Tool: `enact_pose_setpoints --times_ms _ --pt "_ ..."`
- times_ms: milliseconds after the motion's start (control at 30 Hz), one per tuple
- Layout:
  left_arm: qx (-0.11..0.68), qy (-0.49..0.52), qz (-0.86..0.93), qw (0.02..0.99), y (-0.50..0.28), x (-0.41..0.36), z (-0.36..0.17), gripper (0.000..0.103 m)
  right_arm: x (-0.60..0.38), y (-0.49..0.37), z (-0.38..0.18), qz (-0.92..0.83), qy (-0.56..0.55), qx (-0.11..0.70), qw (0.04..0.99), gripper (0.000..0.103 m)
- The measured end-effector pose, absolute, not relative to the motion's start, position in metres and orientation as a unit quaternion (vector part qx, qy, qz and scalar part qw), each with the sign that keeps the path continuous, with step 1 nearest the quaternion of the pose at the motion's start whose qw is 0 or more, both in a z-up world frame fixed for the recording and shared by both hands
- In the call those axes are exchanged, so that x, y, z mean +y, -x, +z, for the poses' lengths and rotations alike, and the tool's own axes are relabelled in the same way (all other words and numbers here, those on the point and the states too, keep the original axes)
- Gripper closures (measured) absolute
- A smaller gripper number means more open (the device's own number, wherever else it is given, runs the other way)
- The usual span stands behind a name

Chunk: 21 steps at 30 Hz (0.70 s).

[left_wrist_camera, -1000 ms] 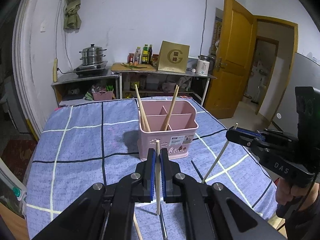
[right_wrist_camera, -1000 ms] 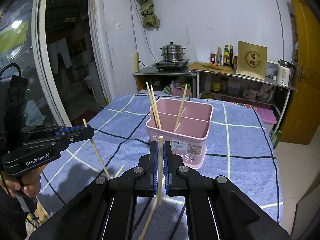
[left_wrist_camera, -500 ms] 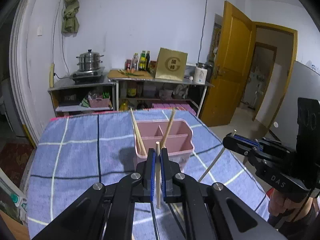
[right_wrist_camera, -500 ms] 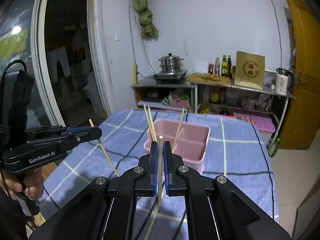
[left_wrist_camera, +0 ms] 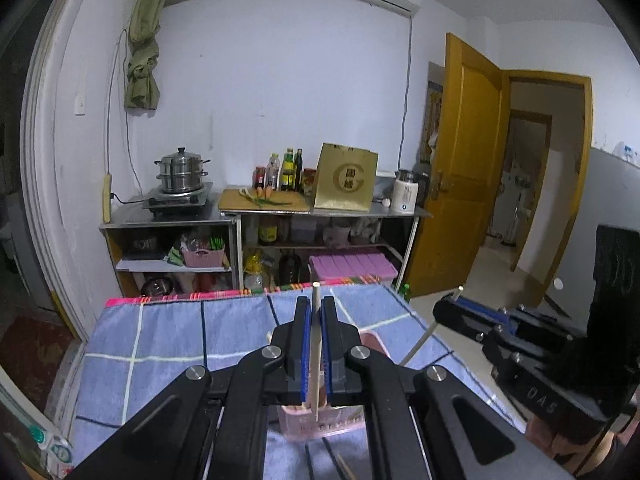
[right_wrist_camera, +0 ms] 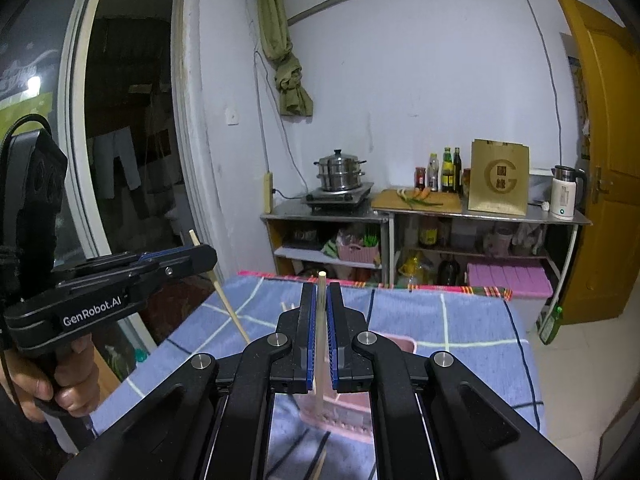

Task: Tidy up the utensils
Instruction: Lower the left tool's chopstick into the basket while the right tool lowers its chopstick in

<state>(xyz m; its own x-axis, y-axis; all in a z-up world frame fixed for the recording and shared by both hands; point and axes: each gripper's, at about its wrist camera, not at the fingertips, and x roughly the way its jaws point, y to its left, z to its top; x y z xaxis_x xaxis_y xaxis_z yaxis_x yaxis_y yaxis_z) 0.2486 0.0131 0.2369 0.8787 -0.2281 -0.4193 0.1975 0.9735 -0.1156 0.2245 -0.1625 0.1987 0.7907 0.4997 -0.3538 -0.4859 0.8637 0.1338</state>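
My left gripper (left_wrist_camera: 315, 308) is shut on a wooden chopstick (left_wrist_camera: 316, 344) held upright. My right gripper (right_wrist_camera: 320, 294) is shut on another wooden chopstick (right_wrist_camera: 320, 336), also upright. The pink utensil holder (left_wrist_camera: 320, 424) sits on the blue checked tablecloth (left_wrist_camera: 172, 332), mostly hidden under my left gripper's fingers; in the right wrist view the pink utensil holder (right_wrist_camera: 394, 342) lies just below and behind my right gripper. The right gripper (left_wrist_camera: 448, 310) shows at the right of the left wrist view, the left gripper (right_wrist_camera: 200, 256) at the left of the right wrist view, each with its chopstick slanting down.
A chopstick (right_wrist_camera: 320, 464) lies on the cloth in front of the holder. Behind the table stand metal shelves (left_wrist_camera: 256, 216) with a steamer pot (left_wrist_camera: 182, 170), bottles and a kettle. An orange door (left_wrist_camera: 460, 152) is open at the right.
Both grippers have risen and moved forward over the holder, each still holding its chopstick. The holder has slid down in both views and is now mostly hidden under the fingers.
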Motion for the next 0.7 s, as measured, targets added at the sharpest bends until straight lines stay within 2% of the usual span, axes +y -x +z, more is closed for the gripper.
enact_pose_setpoints --times_ms 300,700 --pt "0.220 0.035 -0.104 0.969 -0.286 0.017 0.227 0.098 -0.155 -0.251 0.194 0.256 -0.023 0.186 0.948 0.098" --pt "0.261 0.034 -0.094 0.960 -0.318 0.025 0.177 0.098 -0.143 -0.275 0.164 0.255 -0.020 0.206 0.945 0.098"
